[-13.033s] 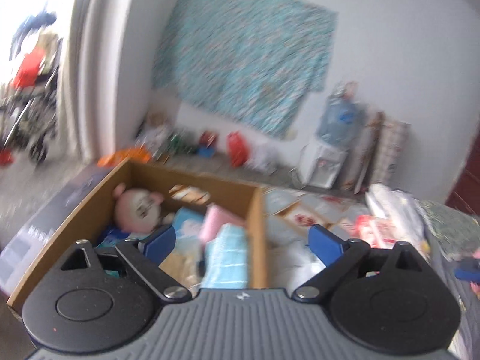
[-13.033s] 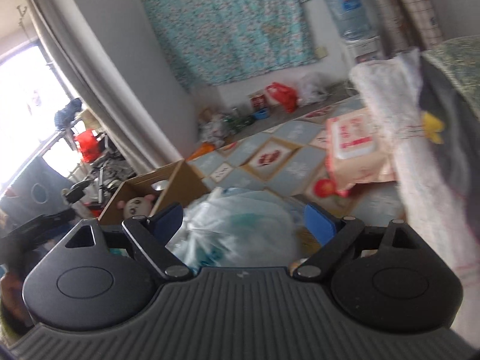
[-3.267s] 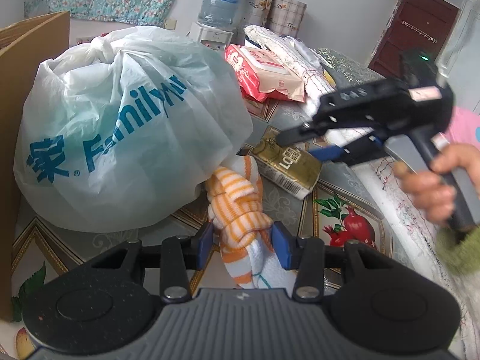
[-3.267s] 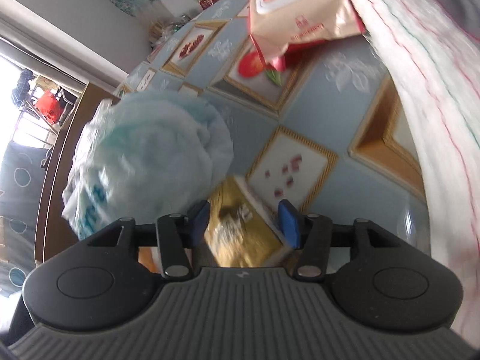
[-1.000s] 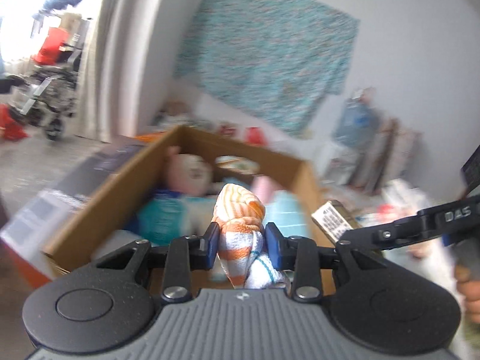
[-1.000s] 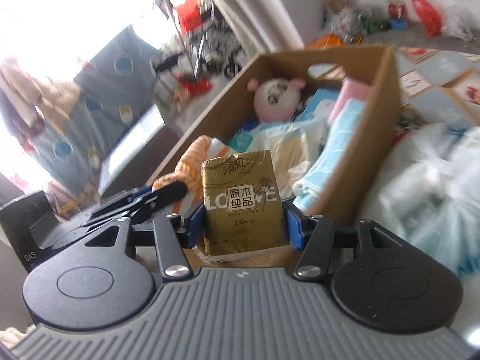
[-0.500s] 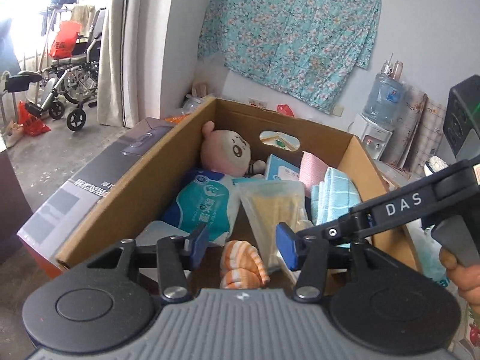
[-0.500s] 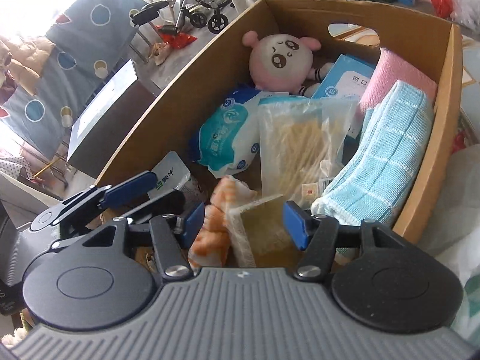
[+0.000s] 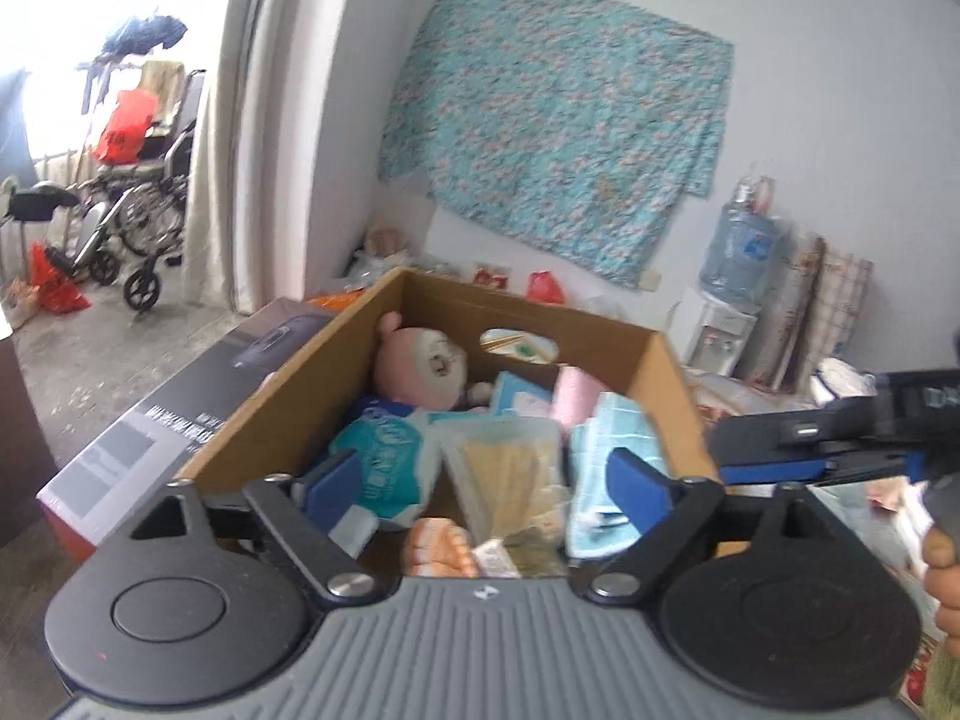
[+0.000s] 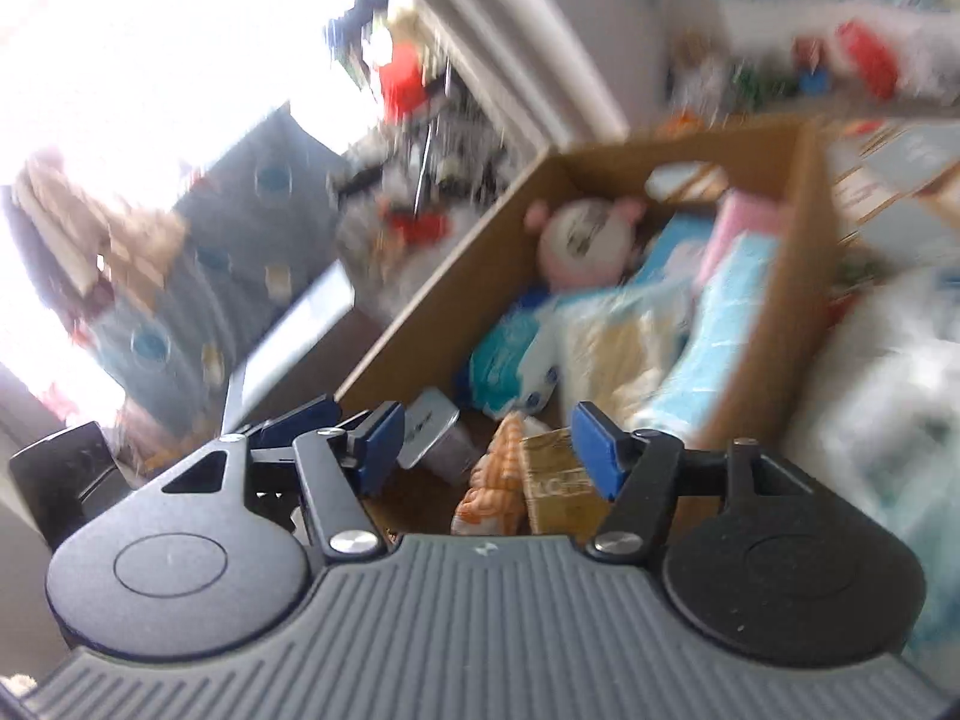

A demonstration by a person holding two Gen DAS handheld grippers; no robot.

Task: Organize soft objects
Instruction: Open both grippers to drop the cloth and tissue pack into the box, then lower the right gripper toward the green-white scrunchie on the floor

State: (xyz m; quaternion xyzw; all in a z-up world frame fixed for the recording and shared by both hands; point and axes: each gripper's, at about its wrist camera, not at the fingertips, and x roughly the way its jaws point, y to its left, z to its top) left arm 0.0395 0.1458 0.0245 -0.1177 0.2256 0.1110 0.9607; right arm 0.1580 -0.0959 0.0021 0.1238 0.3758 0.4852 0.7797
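Note:
A cardboard box (image 9: pixel 282 402) (image 10: pixel 438 294) holds soft things: a pink plush doll (image 9: pixel 420 369) (image 10: pixel 582 246), a blue-white pack (image 9: pixel 384 450), a clear bag of yellow cloth (image 9: pixel 510 474), a light blue towel (image 9: pixel 612 450) (image 10: pixel 720 324) and a pink roll (image 9: pixel 576 396). The orange striped cloth (image 9: pixel 441 549) (image 10: pixel 495 483) and the gold tissue pack (image 10: pixel 555 483) lie at the box's near end. My left gripper (image 9: pixel 486 480) is open and empty above them. My right gripper (image 10: pixel 489 441) is open and empty, also over the near end; it shows at the right in the left wrist view (image 9: pixel 828 450).
A long dark carton (image 9: pixel 180 420) lies left of the box. A wheelchair (image 9: pixel 132 204) stands by the doorway at far left. A water dispenser (image 9: pixel 732 276) and rolled mats stand at the back wall under a floral cloth (image 9: pixel 558 150). A white plastic bag (image 10: pixel 888 384) sits right of the box.
Both grippers have let go: the orange cloth and the gold pack now lie in the box. Both grippers have lifted and opened wider; the right one is moving, its view blurred.

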